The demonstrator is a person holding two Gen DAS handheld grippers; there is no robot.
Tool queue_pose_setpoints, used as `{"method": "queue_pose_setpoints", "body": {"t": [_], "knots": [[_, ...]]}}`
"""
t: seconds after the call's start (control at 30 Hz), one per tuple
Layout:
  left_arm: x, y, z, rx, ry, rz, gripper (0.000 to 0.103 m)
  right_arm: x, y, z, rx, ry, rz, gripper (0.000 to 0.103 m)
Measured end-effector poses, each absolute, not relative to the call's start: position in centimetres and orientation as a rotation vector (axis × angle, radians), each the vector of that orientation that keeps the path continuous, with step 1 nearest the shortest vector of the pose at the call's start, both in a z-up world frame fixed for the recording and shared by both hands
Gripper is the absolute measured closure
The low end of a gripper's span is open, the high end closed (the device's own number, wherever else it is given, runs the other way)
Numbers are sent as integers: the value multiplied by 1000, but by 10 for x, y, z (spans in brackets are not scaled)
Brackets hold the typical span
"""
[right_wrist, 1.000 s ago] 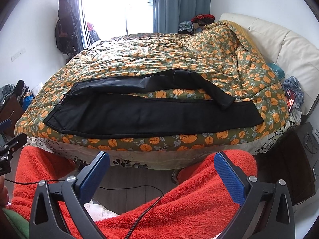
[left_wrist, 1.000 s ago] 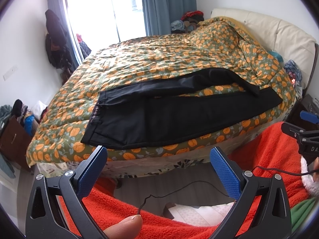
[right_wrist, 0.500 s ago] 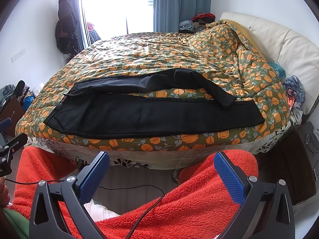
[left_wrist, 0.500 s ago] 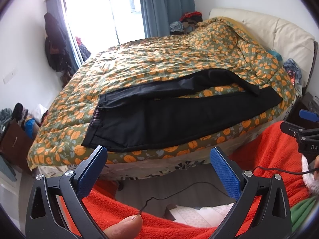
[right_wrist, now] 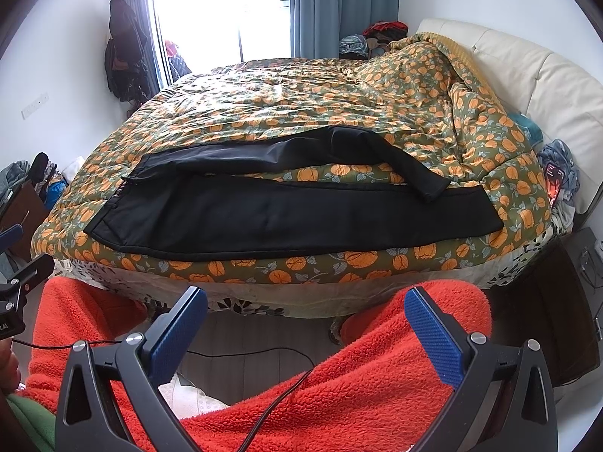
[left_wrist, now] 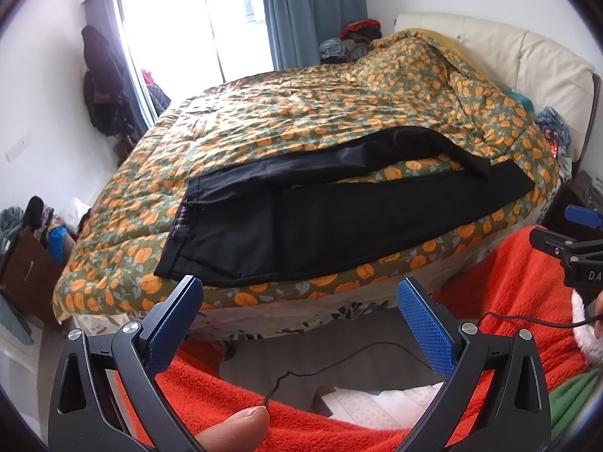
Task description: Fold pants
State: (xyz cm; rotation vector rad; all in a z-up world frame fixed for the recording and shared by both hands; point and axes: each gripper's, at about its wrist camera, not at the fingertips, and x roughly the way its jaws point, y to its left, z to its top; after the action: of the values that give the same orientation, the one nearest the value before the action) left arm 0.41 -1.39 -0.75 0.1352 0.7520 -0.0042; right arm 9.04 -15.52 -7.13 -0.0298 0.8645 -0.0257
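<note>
Black pants (left_wrist: pixel 339 218) lie lengthwise along the near edge of the bed, waistband to the left, hems to the right. The near leg lies flat; the far leg (right_wrist: pixel 294 147) is bunched and its end drapes over the near leg. My left gripper (left_wrist: pixel 299 301) is open and empty, in front of the bed below the waist end. My right gripper (right_wrist: pixel 305 309) is open and empty, in front of the bed below the pants' middle (right_wrist: pixel 286 218). Both are short of the mattress, above the person's red fleece legs.
The bed has a green quilt with orange print (right_wrist: pixel 301 94) and a cream headboard (right_wrist: pixel 527 71) on the right. A dark nightstand (right_wrist: pixel 565 301) stands at the right. Clutter and a brown cabinet (left_wrist: pixel 26 267) are on the left. A cable (left_wrist: pixel 339 361) trails over the floor.
Both grippers have risen and moved a little closer to the bed. The pants have not moved.
</note>
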Motion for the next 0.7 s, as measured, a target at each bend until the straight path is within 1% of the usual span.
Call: {"method": "queue_pose_setpoints", "body": {"t": [0.7], "knots": [[2, -14, -12, 134, 758, -3, 0, 91, -156, -72, -28, 863, -27, 0]]}}
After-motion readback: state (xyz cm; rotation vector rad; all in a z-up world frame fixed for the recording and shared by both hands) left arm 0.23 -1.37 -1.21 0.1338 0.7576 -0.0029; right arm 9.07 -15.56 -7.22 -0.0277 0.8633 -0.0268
